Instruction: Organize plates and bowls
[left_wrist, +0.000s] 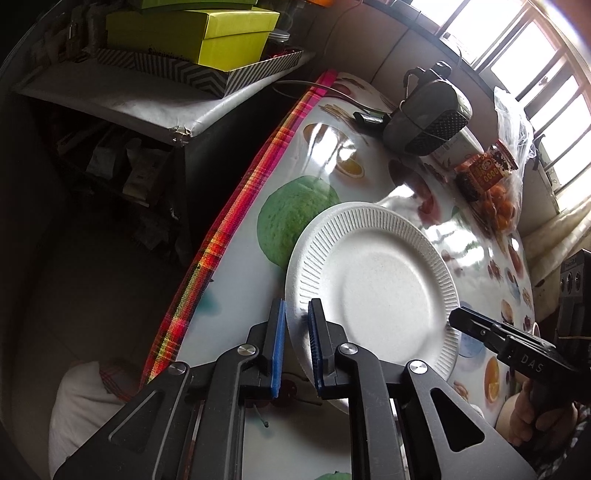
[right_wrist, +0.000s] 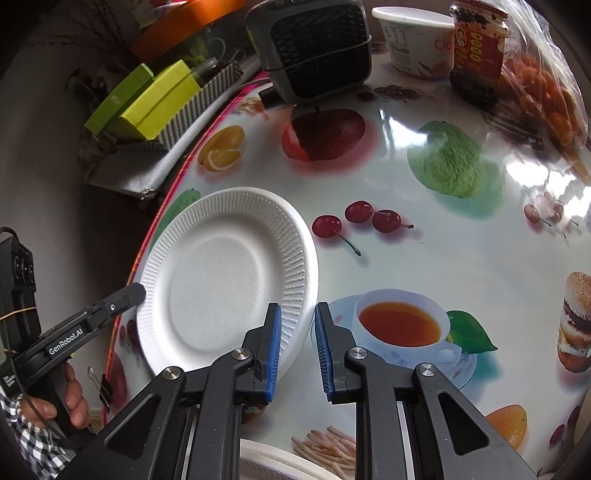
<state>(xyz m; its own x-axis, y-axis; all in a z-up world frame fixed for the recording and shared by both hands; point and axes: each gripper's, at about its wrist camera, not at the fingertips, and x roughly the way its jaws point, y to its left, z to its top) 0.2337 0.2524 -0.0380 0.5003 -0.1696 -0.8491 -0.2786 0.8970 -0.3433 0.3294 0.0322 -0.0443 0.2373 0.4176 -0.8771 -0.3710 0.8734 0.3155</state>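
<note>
Here, white plate (right_wrist: 218, 273) flat, face up, on table (right_wrist: 424, 240).

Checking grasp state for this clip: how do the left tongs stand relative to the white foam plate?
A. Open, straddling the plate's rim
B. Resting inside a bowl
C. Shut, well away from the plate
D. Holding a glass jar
A: in the left wrist view the left tongs stand open, with the ribbed rim of the white foam plate passing between the two blue pads.
</note>
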